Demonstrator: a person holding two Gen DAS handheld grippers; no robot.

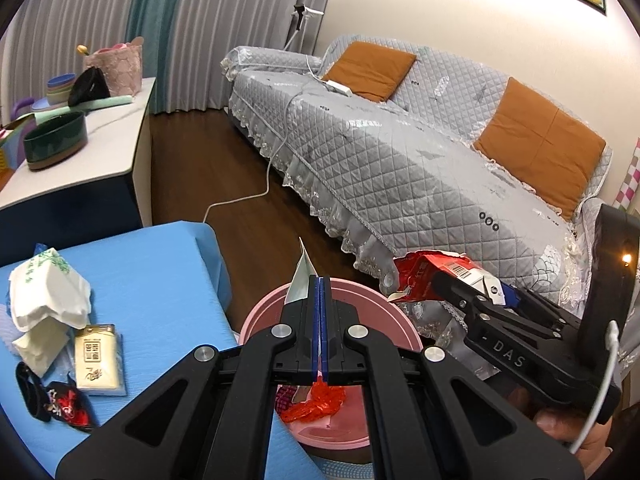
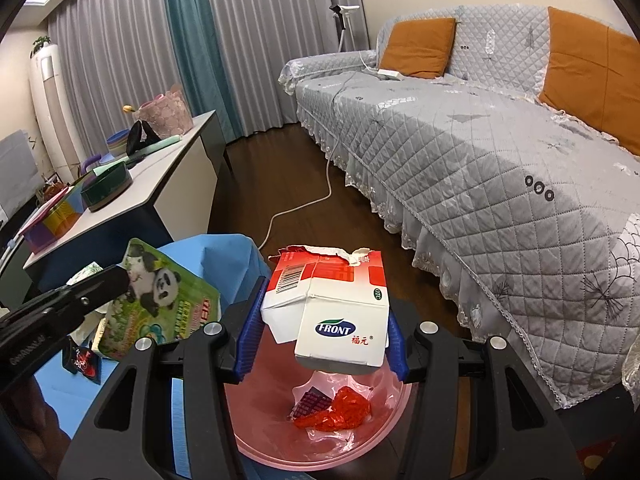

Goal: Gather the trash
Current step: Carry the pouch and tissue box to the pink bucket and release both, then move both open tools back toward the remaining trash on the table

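Between the jaws of the right gripper (image 2: 316,340) sits a torn red-and-white carton (image 2: 332,308), clamped by its two side walls, with its long axis running away from the camera and its ripped mouth pointing toward the sofa (image 2: 500,152). Directly beneath it lies the pink bin (image 2: 256,436), already holding a crumpled red wrapper (image 2: 340,410) and a small purple pack (image 2: 310,402), so a release looks likely to land the carton inside. Just to the left, the left gripper (image 1: 319,328) is clenched on a flat panda-printed pouch (image 2: 160,292), seen edge-on as a thin silver sliver in its own view. That pouch hangs over the near rim of the bin, beside the blue-covered table (image 1: 160,264). Further left on the table, crumpled tissues (image 1: 48,296) and a tissue packet (image 1: 98,360) wait.
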